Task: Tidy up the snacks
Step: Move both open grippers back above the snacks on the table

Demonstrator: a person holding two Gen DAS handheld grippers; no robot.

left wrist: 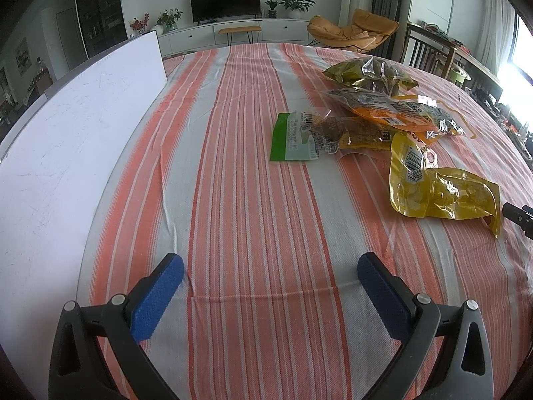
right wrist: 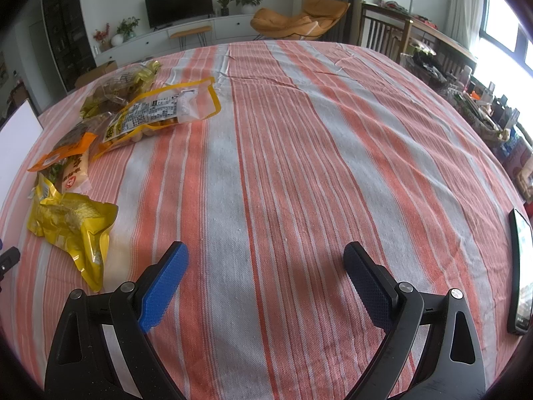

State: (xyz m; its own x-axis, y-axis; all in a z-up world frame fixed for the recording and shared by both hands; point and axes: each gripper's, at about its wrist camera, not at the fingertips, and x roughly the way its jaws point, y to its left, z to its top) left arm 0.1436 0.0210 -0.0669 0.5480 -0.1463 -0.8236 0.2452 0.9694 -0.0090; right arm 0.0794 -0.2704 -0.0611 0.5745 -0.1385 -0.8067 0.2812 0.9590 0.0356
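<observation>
Both grippers hover low over a bench covered with an orange, grey and white striped woven cloth point(left wrist: 253, 200), nothing held.

Left gripper point(left wrist: 270, 270): jaws wide apart, blue textured pads point(left wrist: 156, 296) on black fingers, only bare cloth between them. Right gripper point(right wrist: 266, 260): jaws also wide apart, empty, over bare cloth.

Snacks sit in a loose cluster, to the far right in the left wrist view and to the far left in the right wrist view:
- crumpled yellow foil snack pouch point(left wrist: 439, 186), nearest to the grippers, lying flat with a barcode at its far end; same pouch in the right wrist view at point(right wrist: 71, 225).
- green-and-clear flat packet with a brown snack inside point(left wrist: 306, 133), left of the cluster, its right end touching the yellow pouch.
- orange-edged clear bag with a printed label point(left wrist: 399, 110), just beyond the green packet, partly overlapping it.
- gold-and-clear bag of dark pieces point(left wrist: 369, 73), farthest, touching the orange-edged bag.

A black fingertip of the right gripper pokes in at the right edge of the left wrist view, just beside the yellow pouch, not touching as far as I can tell.

White flat board point(left wrist: 66, 140) stands along the left edge of the bench. Dark phone point(right wrist: 520, 266) lies near the right edge of the bench, well apart from the snacks.

Beyond the bench: a black TV point(left wrist: 225, 1) on a white cabinet and an orange lounge chair point(left wrist: 353, 30).
</observation>
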